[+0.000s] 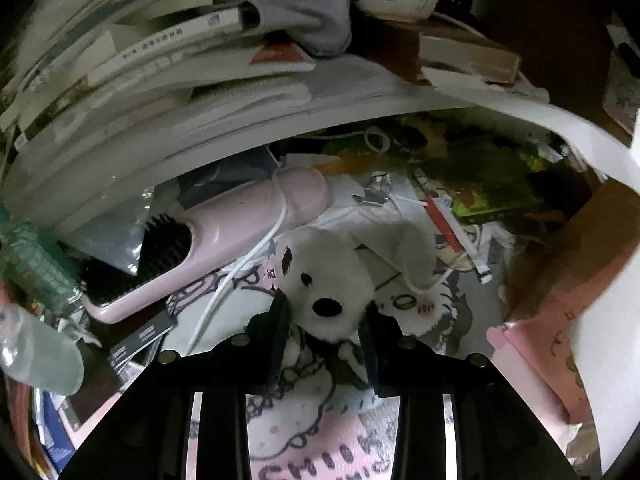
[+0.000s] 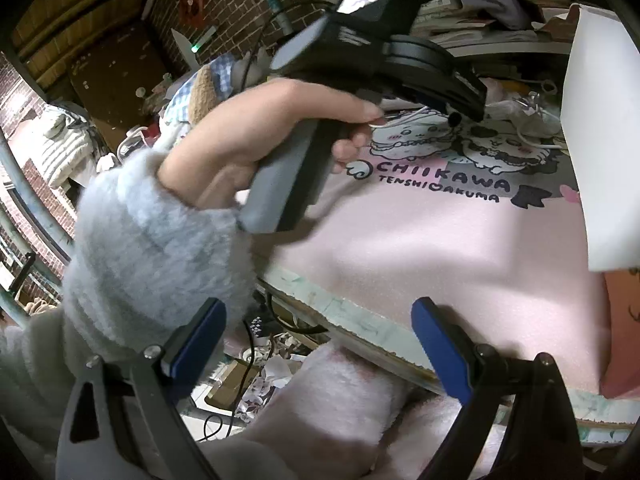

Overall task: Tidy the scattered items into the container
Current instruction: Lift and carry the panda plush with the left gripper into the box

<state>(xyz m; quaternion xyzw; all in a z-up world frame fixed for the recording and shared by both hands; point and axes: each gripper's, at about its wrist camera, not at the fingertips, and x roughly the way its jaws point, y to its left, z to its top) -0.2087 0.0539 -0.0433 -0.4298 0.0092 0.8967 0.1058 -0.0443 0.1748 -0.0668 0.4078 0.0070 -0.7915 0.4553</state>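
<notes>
A pink hairbrush (image 1: 224,236) and a white cable (image 1: 256,246) crowd the table left of the plush dog (image 1: 332,280). The pink mat (image 2: 440,248) near the table edge lies free, and a white box wall (image 2: 600,140) closes the right side.

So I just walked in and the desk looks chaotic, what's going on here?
A person is tidying a cluttered desk with a handheld gripper in each hand. The left gripper is closed on a white plush dog, lying on the pink mat beside a pink hairbrush and white cable. The right gripper is open and empty, back at the desk's front edge.
</notes>
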